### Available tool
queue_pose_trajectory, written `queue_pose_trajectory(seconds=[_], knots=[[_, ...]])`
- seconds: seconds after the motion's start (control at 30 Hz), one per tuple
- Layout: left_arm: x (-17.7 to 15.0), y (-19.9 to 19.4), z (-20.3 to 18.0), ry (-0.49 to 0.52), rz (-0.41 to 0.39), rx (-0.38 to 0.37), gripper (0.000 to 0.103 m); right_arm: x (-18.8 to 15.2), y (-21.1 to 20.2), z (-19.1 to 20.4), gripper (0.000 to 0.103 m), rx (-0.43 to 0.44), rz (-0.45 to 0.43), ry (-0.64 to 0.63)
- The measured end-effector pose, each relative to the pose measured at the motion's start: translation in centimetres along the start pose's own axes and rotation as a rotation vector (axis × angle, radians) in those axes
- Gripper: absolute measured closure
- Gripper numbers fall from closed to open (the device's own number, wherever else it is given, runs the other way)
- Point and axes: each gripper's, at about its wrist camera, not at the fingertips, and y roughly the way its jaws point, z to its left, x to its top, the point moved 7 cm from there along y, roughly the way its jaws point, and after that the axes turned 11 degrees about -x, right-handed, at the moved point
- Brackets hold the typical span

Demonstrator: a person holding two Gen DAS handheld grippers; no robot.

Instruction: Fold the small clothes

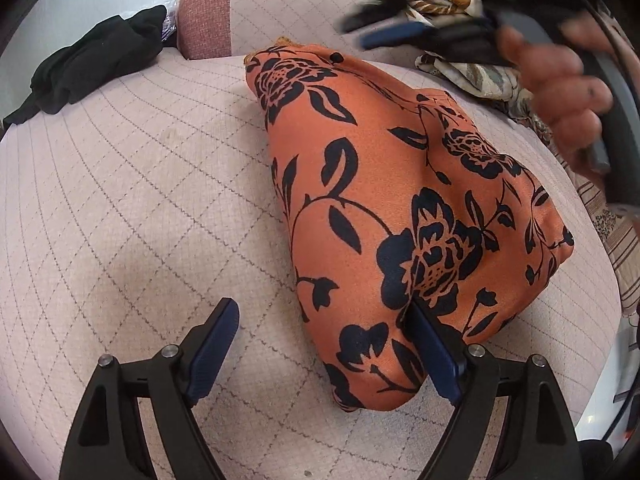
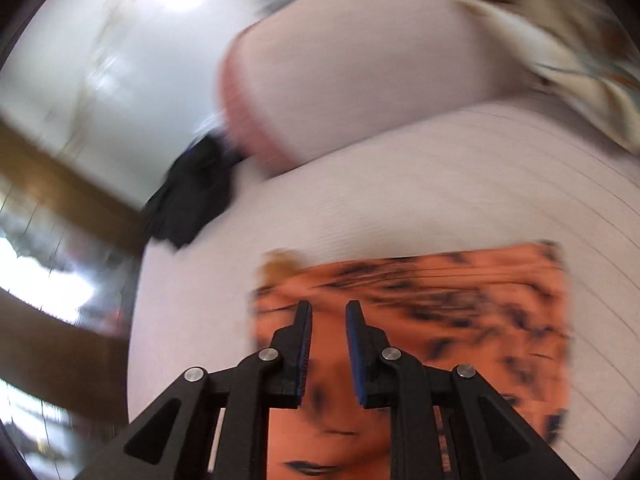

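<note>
- Left wrist view: the left tool (image 1: 324,332) stands wide open and grips nothing. Its right pad touches the near end of the folded orange floral garment (image 1: 400,200), and its left pad rests over the bare quilted pink sofa seat (image 1: 140,184).
- The garment lies flat on the seat, in the middle of the view.
- A crumpled black garment (image 1: 88,64) lies well apart at the seat's far left edge, beside the backrest cushion (image 1: 248,8).
- At upper right, a hand (image 1: 560,80) holds the blurred right tool (image 1: 384,36) above patterned cloth (image 1: 472,72).
- Right wrist view (motion-blurred): the right tool (image 2: 329,312) is nearly closed, a narrow gap between its pads, with nothing in them.
- It hangs above the orange floral garment (image 2: 460,320), which lies on the seat (image 2: 440,184).
- The black garment (image 2: 192,192) lies at the left edge, and patterned cloth (image 2: 560,52) at upper right.
</note>
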Motion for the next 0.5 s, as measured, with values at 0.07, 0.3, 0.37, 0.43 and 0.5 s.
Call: queue_pose_trajectory(seconds=[0.07, 0.3, 0.37, 0.43, 0.5], knots=[[0.1, 0.0, -0.1, 0.001, -0.001, 0.006, 0.014, -0.2, 2.1, 2.3, 0.083, 0.006, 0.062, -0.072], [0.5, 0.3, -0.2, 0.011, 0.001, 0.011, 0.013, -1.0, 9.0, 1.3, 0.085, -0.039, 0.125, -0.032], [0.5, 0.3, -0.2, 0.014, 0.001, 0.015, 0.013, -1.2, 7.7, 0.6, 0.085, -0.008, 0.114, 0.028], [0.6, 0.2, -0.3, 0.022, -0.002, 0.026, 0.013, -0.9, 5.4, -0.2, 0.084, -0.025, 0.067, 0.028], [0.5, 0.1, -0.6, 0.035, -0.006, 0.040, 0.013, -1.2, 2.0, -1.3, 0.083, -0.018, 0.010, 0.039]])
